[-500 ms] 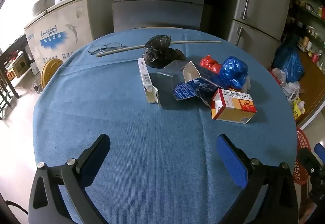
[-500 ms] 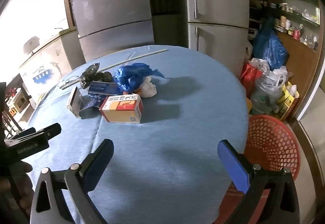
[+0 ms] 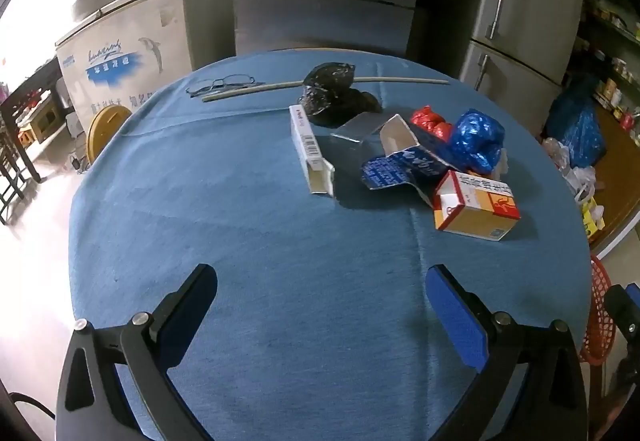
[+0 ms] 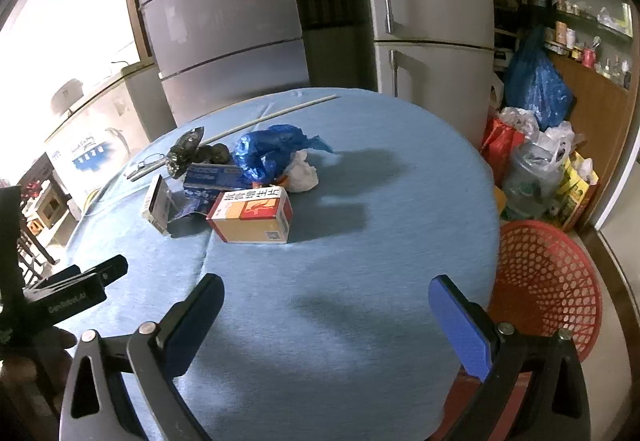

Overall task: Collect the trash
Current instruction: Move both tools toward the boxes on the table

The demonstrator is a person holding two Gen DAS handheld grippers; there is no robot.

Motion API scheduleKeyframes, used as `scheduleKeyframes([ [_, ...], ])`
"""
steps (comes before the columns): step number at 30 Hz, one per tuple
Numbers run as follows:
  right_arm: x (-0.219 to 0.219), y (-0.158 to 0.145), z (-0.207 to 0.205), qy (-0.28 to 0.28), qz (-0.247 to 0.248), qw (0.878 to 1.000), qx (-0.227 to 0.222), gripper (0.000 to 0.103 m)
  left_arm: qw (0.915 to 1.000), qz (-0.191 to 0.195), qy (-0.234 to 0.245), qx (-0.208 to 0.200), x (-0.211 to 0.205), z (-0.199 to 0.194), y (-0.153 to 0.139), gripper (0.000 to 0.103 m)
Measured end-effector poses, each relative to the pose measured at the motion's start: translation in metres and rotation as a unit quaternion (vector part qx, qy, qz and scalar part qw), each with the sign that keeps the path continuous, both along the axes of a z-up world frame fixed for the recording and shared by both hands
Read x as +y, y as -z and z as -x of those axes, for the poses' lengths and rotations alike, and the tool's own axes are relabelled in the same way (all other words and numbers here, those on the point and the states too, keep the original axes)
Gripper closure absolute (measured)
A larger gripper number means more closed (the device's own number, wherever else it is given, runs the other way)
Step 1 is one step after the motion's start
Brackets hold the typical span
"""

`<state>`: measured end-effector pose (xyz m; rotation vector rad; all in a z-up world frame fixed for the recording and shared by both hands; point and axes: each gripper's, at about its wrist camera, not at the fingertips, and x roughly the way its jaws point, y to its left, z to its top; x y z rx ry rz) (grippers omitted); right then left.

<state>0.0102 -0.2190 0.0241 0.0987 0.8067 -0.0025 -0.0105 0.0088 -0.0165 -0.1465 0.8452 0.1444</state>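
Left wrist view: the left gripper [image 3: 322, 281] has its jaws wide and empty; the trash pile [image 3: 404, 157] lies on the worktop [image 3: 240, 225] at 1 o'clock.

Right wrist view: the right gripper [image 4: 326, 291] is also wide and empty, the trash pile at 11 o'clock, and the red basket [image 4: 548, 281] at 3 o'clock looks empty. I judge nothing is collected yet.

Your trash pile [image 3: 404, 157] sits at one o'clock on the table: boxes lying flat, crumpled bags behind.
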Motion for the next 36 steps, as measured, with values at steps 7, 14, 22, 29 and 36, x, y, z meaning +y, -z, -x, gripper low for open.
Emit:
scheduleKeyframes([
  [7, 0.005, 0.000, -0.002, -0.006, -0.006, 1.000, -0.001, 0.000, 1.0000, 0.005, -0.004, 0.003, 0.005, 0.000, 0.004, 0.000],
  [14, 0.007, 0.000, -0.003, -0.007, 0.004, 1.000, 0.004, 0.000, 1.0000, 0.007, 0.000, 0.001, 0.004, 0.000, 0.004, 0.000],
  [22, 0.009, 0.001, -0.004, -0.007, 0.004, 1.000, 0.003, 0.000, 1.0000, 0.009, 0.003, 0.001, 0.002, 0.001, 0.004, 0.000],
  [29, 0.014, 0.000, -0.012, -0.015, -0.010, 1.000, 0.003, 0.000, 0.9999, 0.011, 0.000, 0.002, 0.006, 0.001, 0.006, 0.000],
  [36, 0.031, 0.005, -0.035, -0.034, -0.017, 0.999, 0.009, 0.000, 0.9998, 0.015, -0.008, 0.008, 0.015, 0.001, 0.012, 0.000],
])
